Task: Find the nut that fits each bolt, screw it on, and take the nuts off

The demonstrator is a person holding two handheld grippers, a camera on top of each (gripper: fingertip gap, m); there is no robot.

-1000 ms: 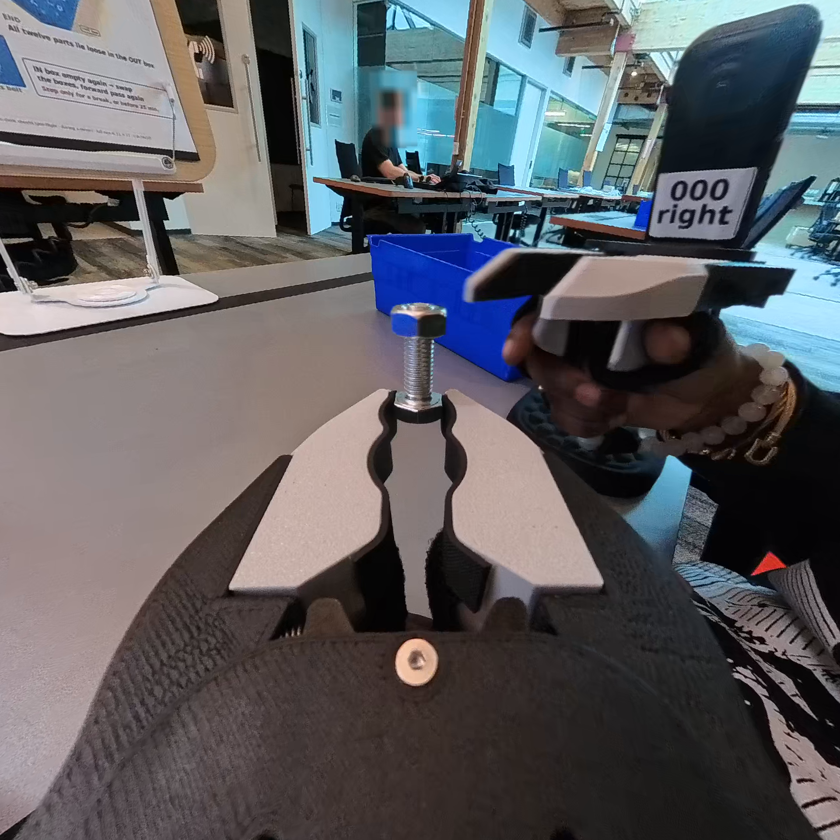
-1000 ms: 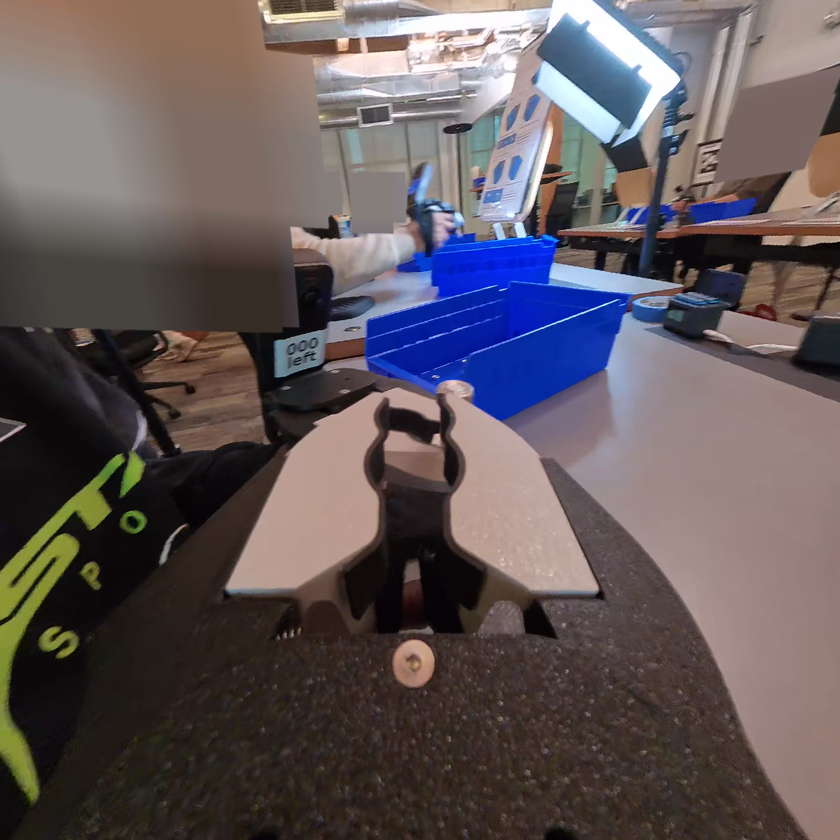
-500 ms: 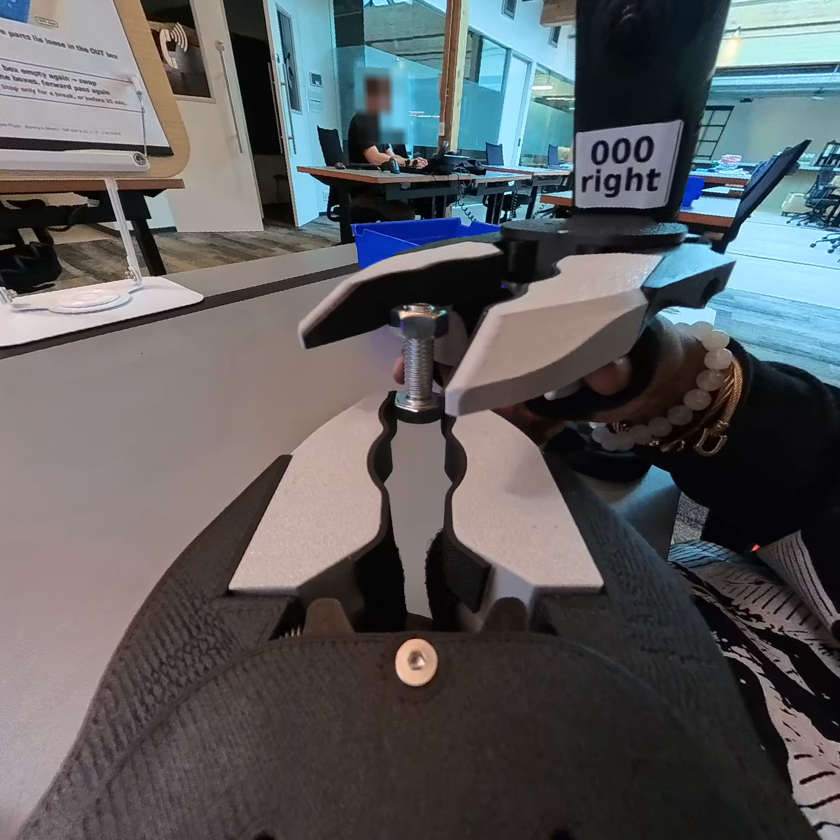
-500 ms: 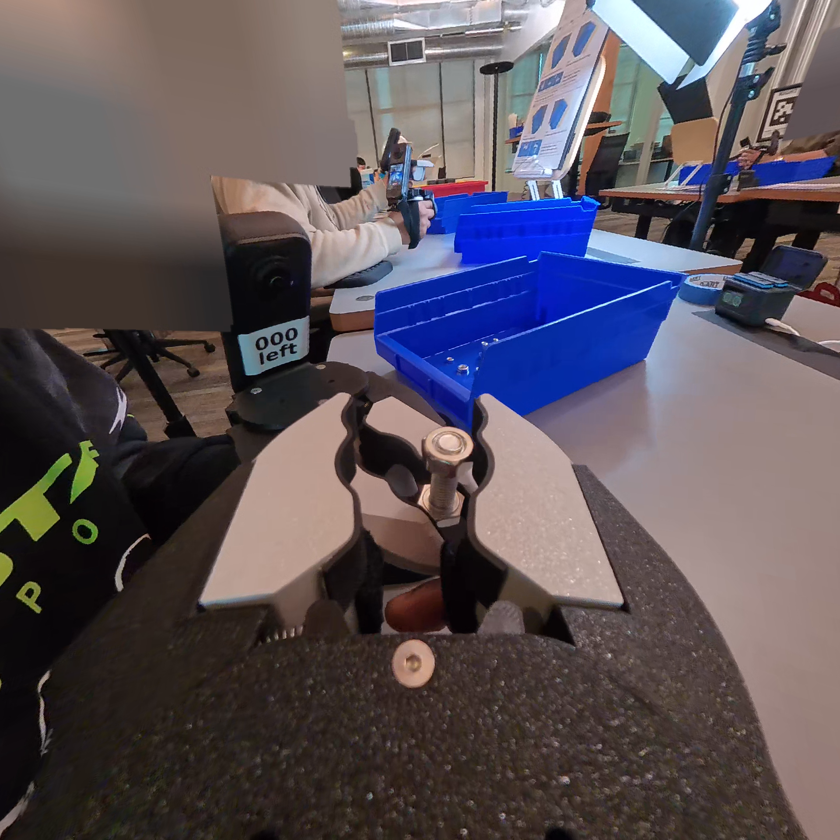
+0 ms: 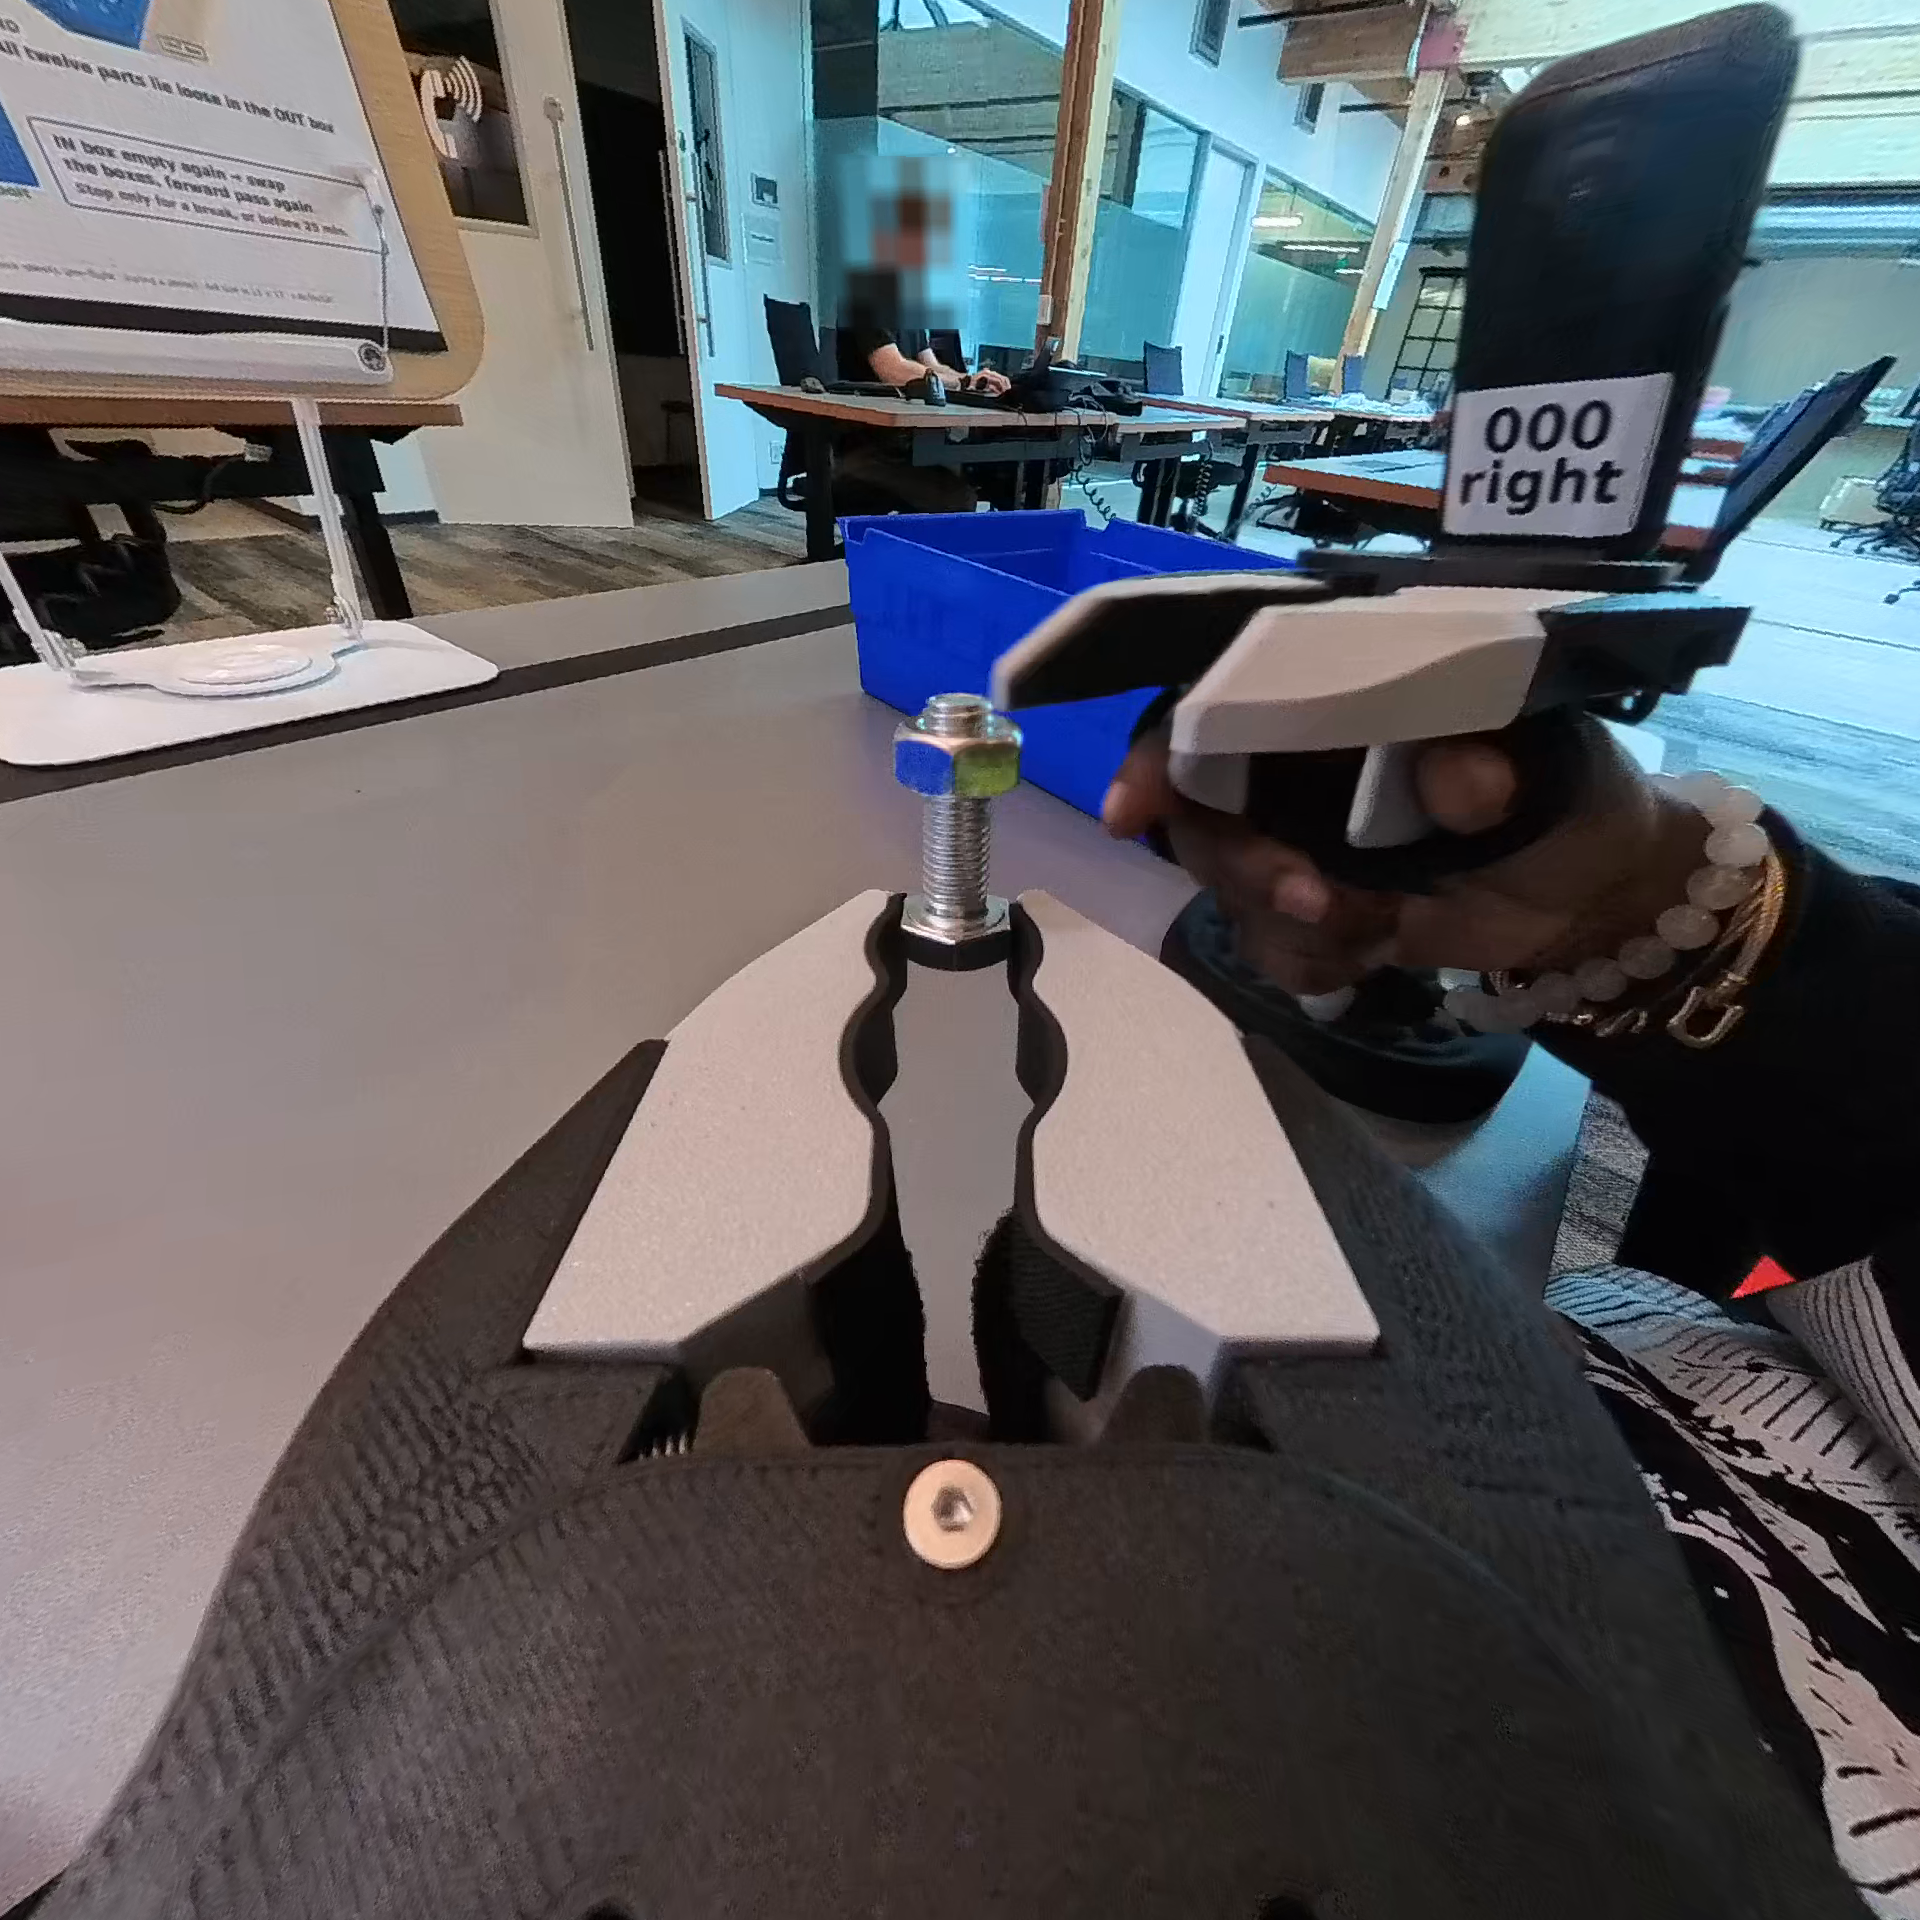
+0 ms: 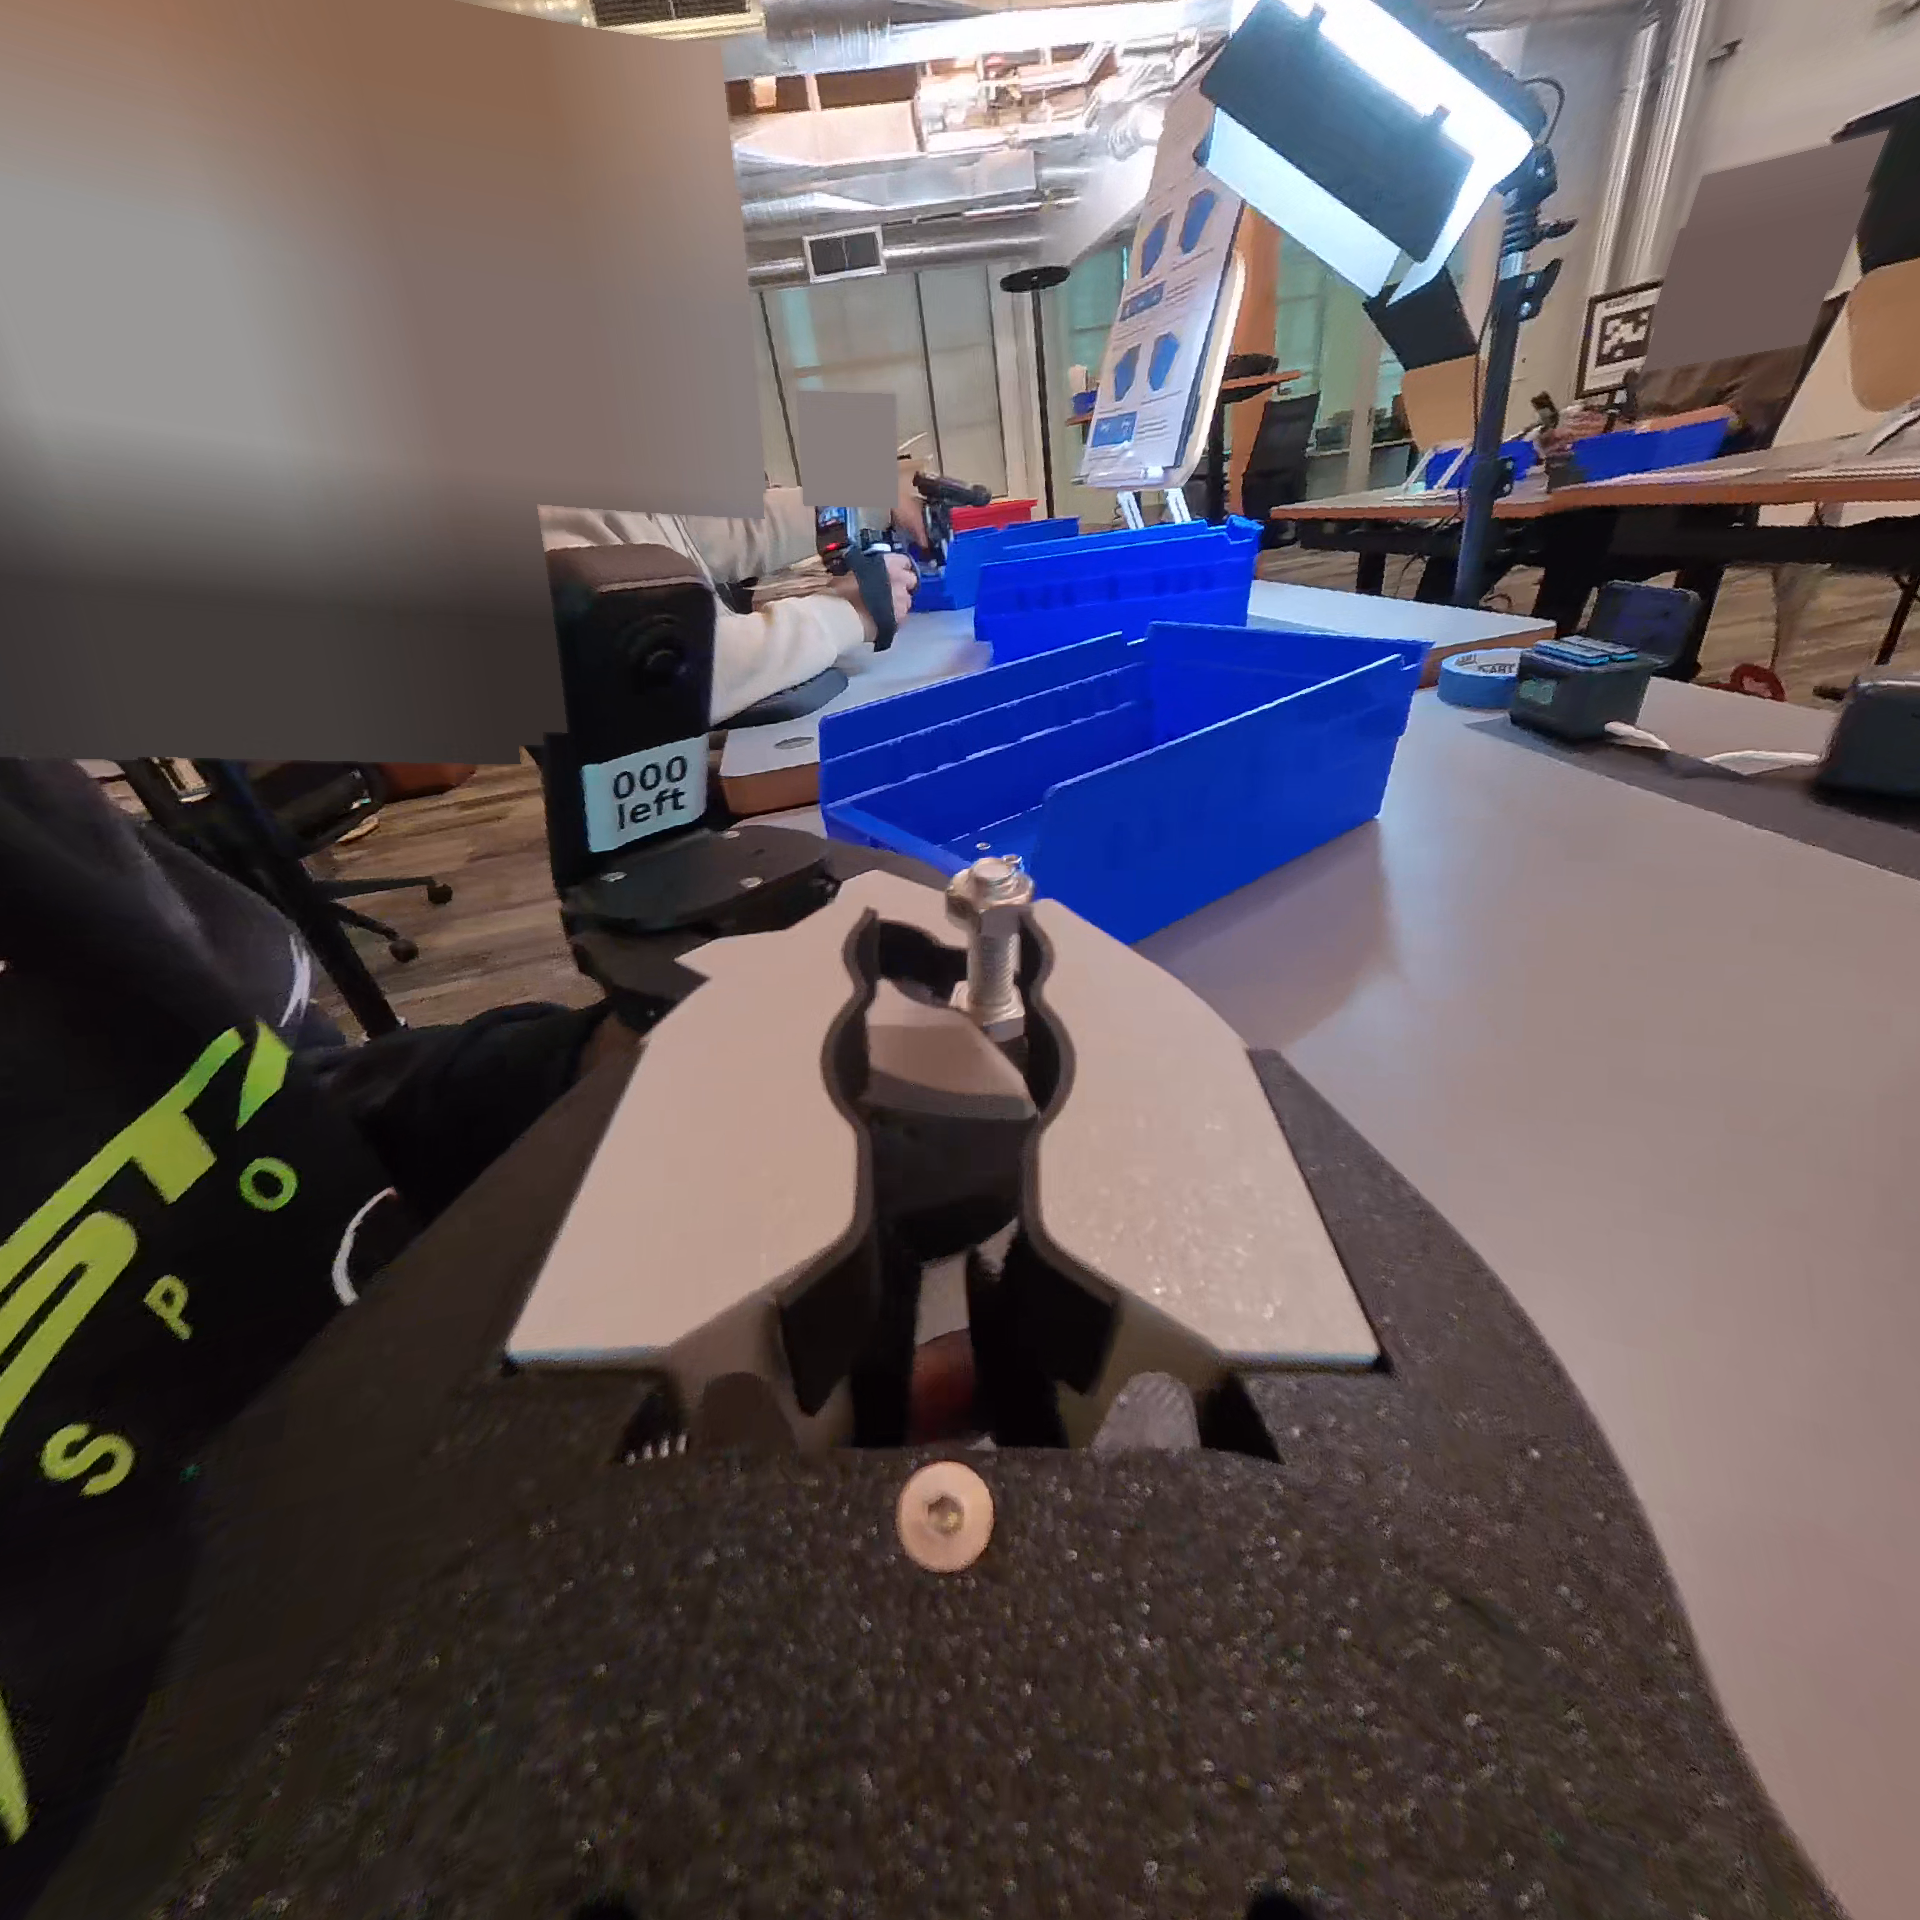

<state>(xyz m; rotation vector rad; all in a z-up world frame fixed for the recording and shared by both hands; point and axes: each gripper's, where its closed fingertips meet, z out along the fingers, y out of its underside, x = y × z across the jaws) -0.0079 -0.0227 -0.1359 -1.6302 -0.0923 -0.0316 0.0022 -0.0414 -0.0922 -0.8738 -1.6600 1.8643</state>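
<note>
Left gripper (image 5: 956,935) jaws clamp the upright bolt (image 5: 956,862) by its head

This is an open-plan office. Rows of desks (image 5: 935,405), office chairs (image 5: 790,322) and glass partitions (image 5: 1122,260) fill the room. Exposed ducts (image 6: 935,156) run overhead.

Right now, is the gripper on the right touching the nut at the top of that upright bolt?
Apart. In the left wrist view, the right gripper sits above and beside the nut, its tips clear of it. The left gripper holds the bolt by its head.
</note>
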